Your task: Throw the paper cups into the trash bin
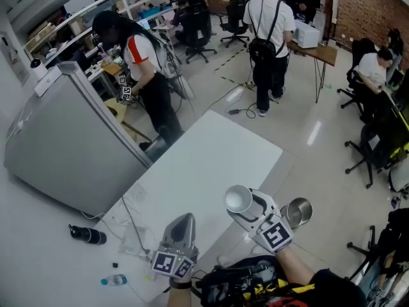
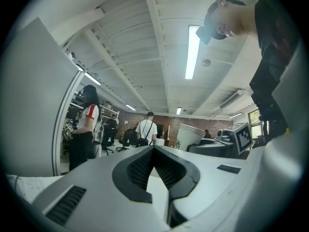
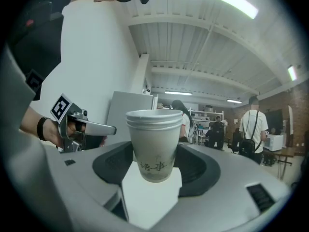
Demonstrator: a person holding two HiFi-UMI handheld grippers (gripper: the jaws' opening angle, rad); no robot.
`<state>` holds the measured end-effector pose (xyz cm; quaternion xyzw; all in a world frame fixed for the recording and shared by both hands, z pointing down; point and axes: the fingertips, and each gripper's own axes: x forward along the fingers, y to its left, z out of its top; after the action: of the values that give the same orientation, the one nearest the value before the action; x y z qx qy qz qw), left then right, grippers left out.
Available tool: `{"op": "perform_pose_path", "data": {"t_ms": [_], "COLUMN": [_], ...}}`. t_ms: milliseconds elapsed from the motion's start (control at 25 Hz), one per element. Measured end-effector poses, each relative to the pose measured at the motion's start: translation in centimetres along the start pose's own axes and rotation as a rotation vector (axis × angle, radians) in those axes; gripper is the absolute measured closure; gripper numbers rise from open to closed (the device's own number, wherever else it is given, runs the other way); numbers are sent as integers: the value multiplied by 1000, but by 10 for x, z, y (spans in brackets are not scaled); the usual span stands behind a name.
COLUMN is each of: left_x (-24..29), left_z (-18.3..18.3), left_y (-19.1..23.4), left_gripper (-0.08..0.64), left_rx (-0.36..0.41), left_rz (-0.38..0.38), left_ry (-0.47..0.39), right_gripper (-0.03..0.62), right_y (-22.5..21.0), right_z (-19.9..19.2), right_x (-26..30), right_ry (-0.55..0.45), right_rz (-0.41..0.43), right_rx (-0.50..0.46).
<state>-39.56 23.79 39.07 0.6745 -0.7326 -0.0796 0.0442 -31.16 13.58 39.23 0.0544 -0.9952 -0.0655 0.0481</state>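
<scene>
A white table (image 1: 211, 158) stands at an angle on a pale, glossy floor (image 1: 307, 139) in an open workroom with a brick wall (image 1: 358, 11) at the far side, a tall grey cabinet (image 1: 64, 146) just beside the table's left edge, and several people at desks and on office chairs. One of them, a person with a backpack (image 1: 270, 37), stands with their back turned. The tabletop is bare apart from a thin cable (image 1: 131, 219) trailing over its near corner. On the floor to its left lie a dark bottle (image 1: 88, 235) and a clear bottle (image 1: 114, 280). A shiny metal trash bin (image 1: 299, 212) stands on the floor just right of the table's near end, its mouth open upward. What it holds cannot be made out. The paper cups (image 1: 238, 199), nested one inside another, are held in the air over the table's near right edge, close beside the bin. The right claw (image 1: 250, 204) is clamped on their lower walls from both sides. They stand upright, long axis vertical, open mouth up and narrow base down, and the inside of the top cup shows white. The left claw (image 1: 184, 221) hovers over the table's near edge with its jaws together at the tips and nothing between them.
</scene>
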Motion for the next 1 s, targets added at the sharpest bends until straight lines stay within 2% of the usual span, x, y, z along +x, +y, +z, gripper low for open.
{"op": "perform_pose_path", "data": {"t_ms": [360,480,840,1000], "left_x": [62,83,146,170], "left_z": [-10,-13,-36,-40], "left_y": [-58,-78,-184,-216], "left_gripper": [558,558,558,558], "left_rx": [-26,-25,-35,-48], "left_rz": [-140,-184,-373,-455], "left_ry": [13,18,96,119], "right_gripper": [295,295,295,295], "right_y": [-61,-81,-140,-158], "right_z": [-16,-16,-18,-22], "right_x": [-65,-86,-176,-205], "right_ry": [45,23,-5,10], "right_rz": [-157,-209,-368,-444], "right_rx": [26,26,75,91]}}
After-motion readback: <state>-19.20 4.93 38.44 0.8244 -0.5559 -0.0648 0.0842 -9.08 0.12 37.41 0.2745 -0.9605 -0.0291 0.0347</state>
